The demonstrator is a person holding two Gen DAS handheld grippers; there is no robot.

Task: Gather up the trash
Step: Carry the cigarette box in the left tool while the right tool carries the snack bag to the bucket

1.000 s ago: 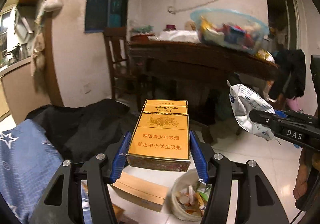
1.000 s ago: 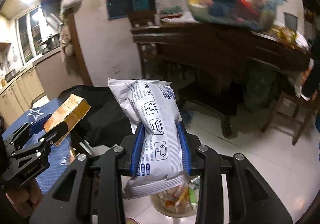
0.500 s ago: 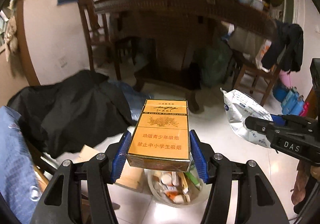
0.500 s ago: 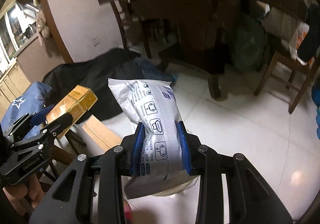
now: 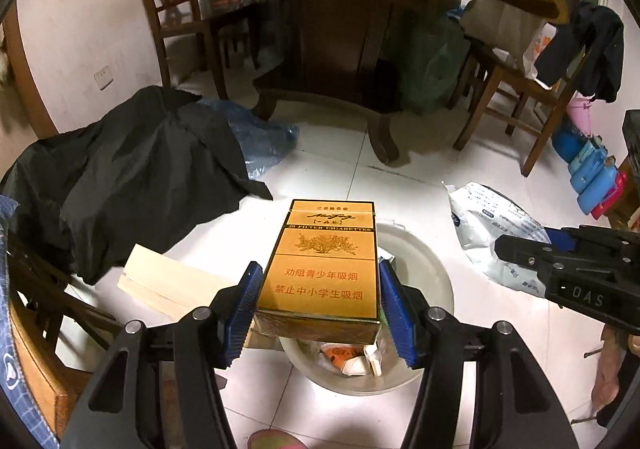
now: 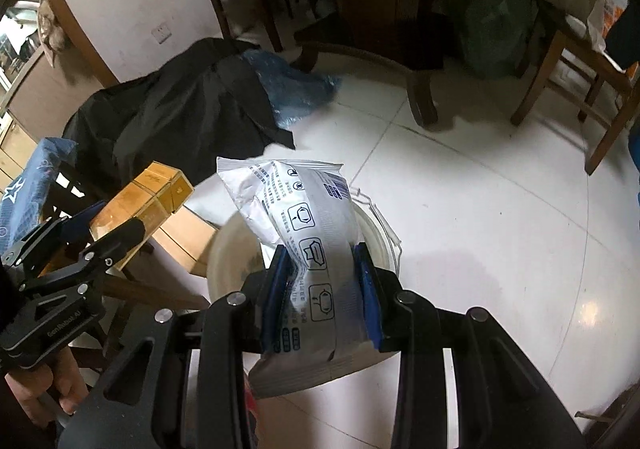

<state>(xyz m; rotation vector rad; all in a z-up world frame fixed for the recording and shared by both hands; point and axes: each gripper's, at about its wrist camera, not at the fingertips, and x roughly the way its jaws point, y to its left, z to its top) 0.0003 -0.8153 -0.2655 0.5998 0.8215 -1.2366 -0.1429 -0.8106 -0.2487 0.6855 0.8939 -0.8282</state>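
My left gripper [image 5: 320, 307] is shut on an orange cigarette pack [image 5: 324, 269], held flat above a pale round trash bucket [image 5: 432, 269] on the white tiled floor. The bucket holds several scraps of litter. My right gripper [image 6: 322, 281] is shut on a white plastic wrapper [image 6: 304, 233] printed with small pictograms, and it hangs over the same bucket [image 6: 228, 249]. In the left wrist view the wrapper [image 5: 492, 225] and the right gripper [image 5: 520, 245] show at the right. In the right wrist view the pack [image 6: 140, 205] and the left gripper [image 6: 108, 233] show at the left.
A pale cardboard box [image 5: 172, 285] lies left of the bucket. A black cloth [image 5: 120, 177] and a blue plastic bag [image 5: 260, 133] lie on the floor behind. A dark wooden table [image 5: 340, 9] with chairs [image 5: 516, 97] stands beyond. Blue containers [image 5: 592, 177] sit at right.
Both grippers have come down and tilted toward the floor, each keeping its hold. The table top and bowl have left the view, and the bucket now lies right under both held items.
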